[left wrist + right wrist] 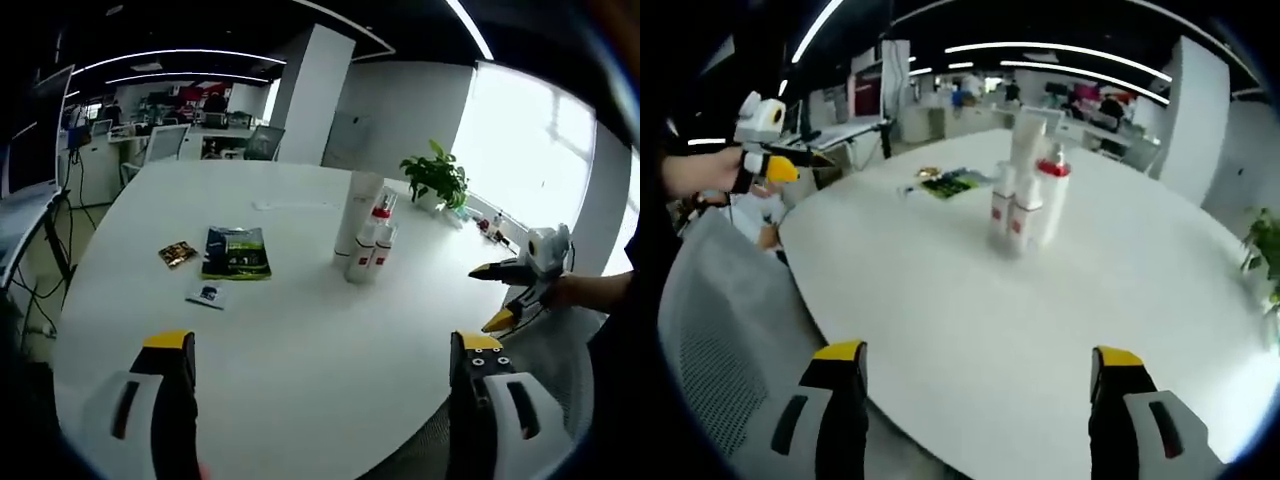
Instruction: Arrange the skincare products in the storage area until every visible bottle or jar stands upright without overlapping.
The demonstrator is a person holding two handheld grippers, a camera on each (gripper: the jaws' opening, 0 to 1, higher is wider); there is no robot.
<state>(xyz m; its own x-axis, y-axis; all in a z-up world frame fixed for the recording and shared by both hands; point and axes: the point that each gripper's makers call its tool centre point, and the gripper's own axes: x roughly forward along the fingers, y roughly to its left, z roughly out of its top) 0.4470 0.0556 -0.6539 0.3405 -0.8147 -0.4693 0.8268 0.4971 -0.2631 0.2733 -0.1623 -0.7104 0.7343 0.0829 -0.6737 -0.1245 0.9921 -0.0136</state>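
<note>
Both claws — left claw (pixel 322 345), right claw (pixel 977 358) — gape empty, well short of the upright bottles (pixel 364 236) mid-desk (pixel 300 340).

Smooth matt white table (pixel 300 330), glossy plastic bottles (pixel 368 250), glossy sachets (pixel 236 252)

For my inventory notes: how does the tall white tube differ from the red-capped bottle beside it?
The tall white tube is taller and all white; the red-capped bottle is shorter, with a red collar and a red label. The tube has no pump; the bottle has a pump top. Both stand upright, close together, on the white table.
</note>
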